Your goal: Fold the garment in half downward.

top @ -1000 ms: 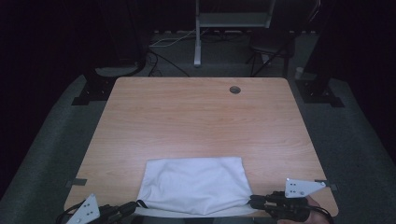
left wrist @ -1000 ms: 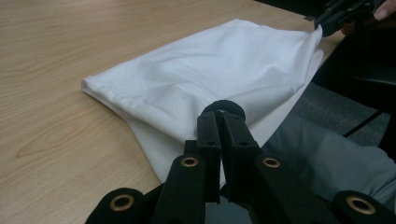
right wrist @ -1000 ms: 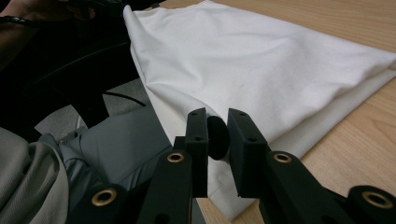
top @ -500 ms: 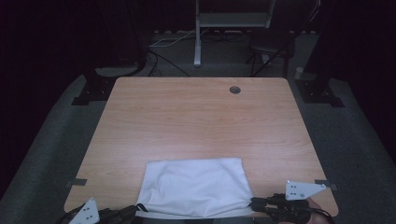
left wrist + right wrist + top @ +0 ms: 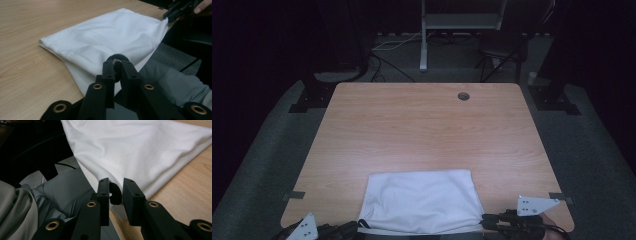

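Note:
A white cloth bag (image 5: 422, 200) with a black drawstring lies flat at the near edge of the wooden table (image 5: 422, 130). My left gripper (image 5: 356, 227) is at its near left corner. In the left gripper view its jaws (image 5: 117, 62) have just been opening and stand a narrow gap apart, with the cord loop (image 5: 117, 55) arching over their tips. My right gripper (image 5: 484, 220) is at the near right corner. Its jaws (image 5: 116, 186) have also just been opening, and the cord end (image 5: 115, 193) sits loose between them. The bag (image 5: 140, 145) stretches away beyond them.
A round cable hole (image 5: 463, 96) sits near the table's far edge. Small tape marks (image 5: 294, 195) (image 5: 562, 196) flag both side edges. Behind the table stand a white post (image 5: 424, 45) and a chair (image 5: 502, 50). The person's grey-clad legs (image 5: 62, 192) are under the near edge.

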